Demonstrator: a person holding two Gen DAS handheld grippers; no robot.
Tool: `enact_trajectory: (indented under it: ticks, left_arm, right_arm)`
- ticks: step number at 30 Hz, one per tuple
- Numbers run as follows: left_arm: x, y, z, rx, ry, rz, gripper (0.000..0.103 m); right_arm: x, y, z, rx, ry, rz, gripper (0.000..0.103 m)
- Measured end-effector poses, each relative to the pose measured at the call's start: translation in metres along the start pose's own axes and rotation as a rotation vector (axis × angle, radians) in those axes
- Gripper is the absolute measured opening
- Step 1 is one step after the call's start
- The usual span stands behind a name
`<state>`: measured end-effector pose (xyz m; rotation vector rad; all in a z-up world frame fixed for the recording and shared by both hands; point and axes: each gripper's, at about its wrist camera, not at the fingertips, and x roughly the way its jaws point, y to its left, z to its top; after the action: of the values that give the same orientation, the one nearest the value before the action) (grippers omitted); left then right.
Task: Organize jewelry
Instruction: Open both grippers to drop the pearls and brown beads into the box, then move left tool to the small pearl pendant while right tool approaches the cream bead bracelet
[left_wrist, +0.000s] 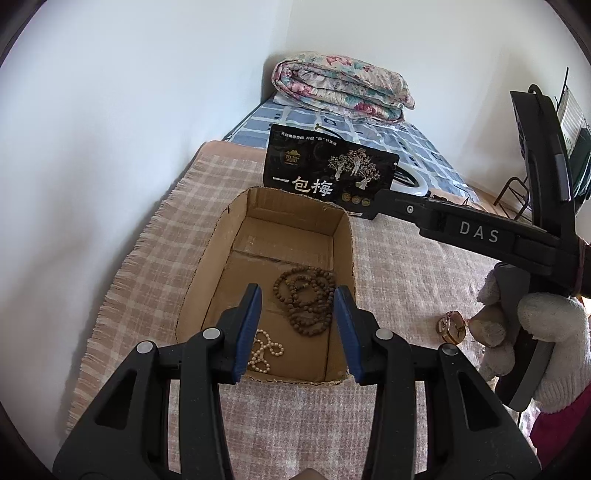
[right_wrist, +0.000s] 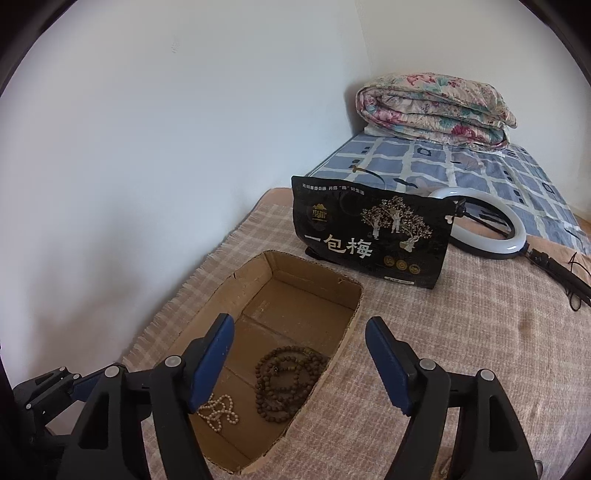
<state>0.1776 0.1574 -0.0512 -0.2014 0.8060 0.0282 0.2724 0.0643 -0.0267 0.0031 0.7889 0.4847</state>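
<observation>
An open cardboard box (left_wrist: 343, 236) lies on a checked blanket; it also shows in the right wrist view (right_wrist: 351, 321). Inside lie a brown wooden bead necklace (left_wrist: 306, 301) (right_wrist: 284, 384) and a white pearl string (left_wrist: 264, 352) (right_wrist: 219, 408). An amber bangle with a gold piece (left_wrist: 452, 326) lies on the blanket right of the box, beside the gloved hand. My left gripper (left_wrist: 297, 301) is open and empty above the box's near end. My right gripper (right_wrist: 299, 330) is open and empty above the box's right rim.
A black snack bag (left_wrist: 328, 171) (right_wrist: 373, 232) stands behind the box. A ring light (right_wrist: 484, 225) and its cable lie on the bed to the right. A folded floral quilt (left_wrist: 340, 86) (right_wrist: 436, 107) sits at the far end. A white wall runs along the left.
</observation>
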Motion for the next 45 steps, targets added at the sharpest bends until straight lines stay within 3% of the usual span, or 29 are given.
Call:
enact_trajectory:
  ticks: [16, 23, 29, 40, 45]
  left_arm:
    - [0.002, -0.066, -0.012, 0.128, -0.017, -0.095, 0.041]
    - [0.008, -0.092, -0.02, 0.177, -0.001, -0.145, 0.041]
    - [0.019, -0.107, -0.026, 0.184, 0.031, -0.195, 0.041]
    - [0.057, -0.133, -0.057, 0.214, 0.135, -0.242, 0.041]
    - [0.08, -0.144, -0.073, 0.233, 0.179, -0.233, 0.041]
  right_arm:
    - [-0.092, -0.071, -0.02, 0.052, -0.116, -0.225, 0.103]
    - [-0.128, -0.103, -0.046, 0.08, -0.126, -0.258, 0.103]
    - [-0.153, -0.128, -0.081, 0.05, -0.056, -0.33, 0.103]
    - [-0.192, -0.166, -0.178, 0.099, 0.023, -0.388, 0.102]
    - [-0.184, -0.176, -0.214, 0.136, 0.084, -0.372, 0.086]
